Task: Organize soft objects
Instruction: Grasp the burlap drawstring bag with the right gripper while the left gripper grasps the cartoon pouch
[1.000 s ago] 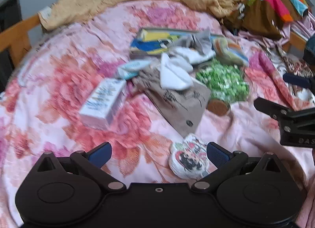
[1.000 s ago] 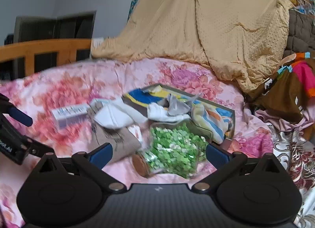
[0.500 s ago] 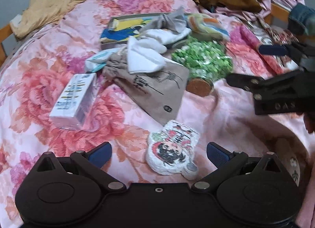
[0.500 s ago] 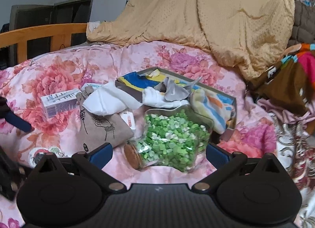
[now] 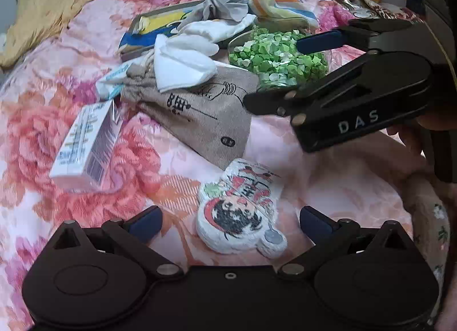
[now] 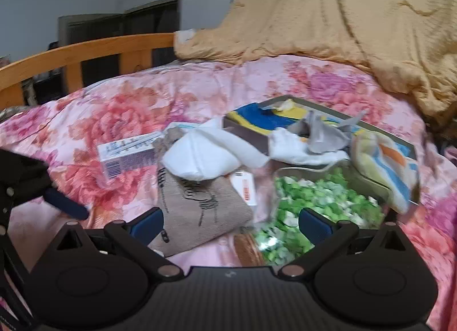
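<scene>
A small plush pad printed with a cartoon face (image 5: 241,211) lies on the floral bedspread between the open fingers of my left gripper (image 5: 230,221). A beige drawstring pouch (image 5: 200,119) lies beyond it, with a white cloth (image 5: 182,65) on top. My right gripper (image 6: 230,224) is open and empty, hovering over the pouch (image 6: 200,214) and a jar of green paper stars (image 6: 311,211). It also shows in the left wrist view (image 5: 285,71). A shallow tray (image 6: 380,134) holds grey, white and striped cloths.
A white carton (image 5: 85,145) lies left of the pouch. A small white-and-orange box (image 6: 245,188) sits by the jar. A tan blanket (image 6: 357,16) is piled at the back. A wooden bed rail (image 6: 85,54) runs along the far left.
Both grippers moved closer to the items. The right gripper dropped lower over the jar and pouch. The plush pad now sits centred between the left fingers.
</scene>
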`<move>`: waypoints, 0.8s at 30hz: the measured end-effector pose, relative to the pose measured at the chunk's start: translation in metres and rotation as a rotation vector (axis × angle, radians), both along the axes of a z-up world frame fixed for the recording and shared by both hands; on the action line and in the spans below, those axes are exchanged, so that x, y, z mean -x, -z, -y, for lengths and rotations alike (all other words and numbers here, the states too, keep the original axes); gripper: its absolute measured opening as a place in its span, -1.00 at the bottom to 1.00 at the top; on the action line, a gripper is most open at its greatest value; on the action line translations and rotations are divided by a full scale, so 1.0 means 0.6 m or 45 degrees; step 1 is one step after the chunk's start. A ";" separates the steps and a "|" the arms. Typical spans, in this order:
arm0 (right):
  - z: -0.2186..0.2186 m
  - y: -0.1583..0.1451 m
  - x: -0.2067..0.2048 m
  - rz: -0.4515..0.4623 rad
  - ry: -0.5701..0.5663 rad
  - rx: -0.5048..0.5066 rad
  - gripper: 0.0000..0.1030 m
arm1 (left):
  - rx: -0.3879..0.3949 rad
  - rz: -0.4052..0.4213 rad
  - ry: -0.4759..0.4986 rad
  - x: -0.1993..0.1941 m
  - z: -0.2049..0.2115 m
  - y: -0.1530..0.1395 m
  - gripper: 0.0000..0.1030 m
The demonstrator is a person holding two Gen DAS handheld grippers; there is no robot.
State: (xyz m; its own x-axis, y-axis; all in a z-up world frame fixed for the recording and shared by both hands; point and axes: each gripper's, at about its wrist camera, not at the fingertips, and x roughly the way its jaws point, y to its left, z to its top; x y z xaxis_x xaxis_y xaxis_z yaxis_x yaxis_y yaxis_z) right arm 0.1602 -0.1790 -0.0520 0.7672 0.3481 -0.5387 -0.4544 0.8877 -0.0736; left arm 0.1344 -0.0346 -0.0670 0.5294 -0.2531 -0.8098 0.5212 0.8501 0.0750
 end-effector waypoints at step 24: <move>-0.072 0.036 -0.044 0.038 -0.248 0.176 0.76 | -0.183 0.134 0.244 0.011 0.048 0.019 0.44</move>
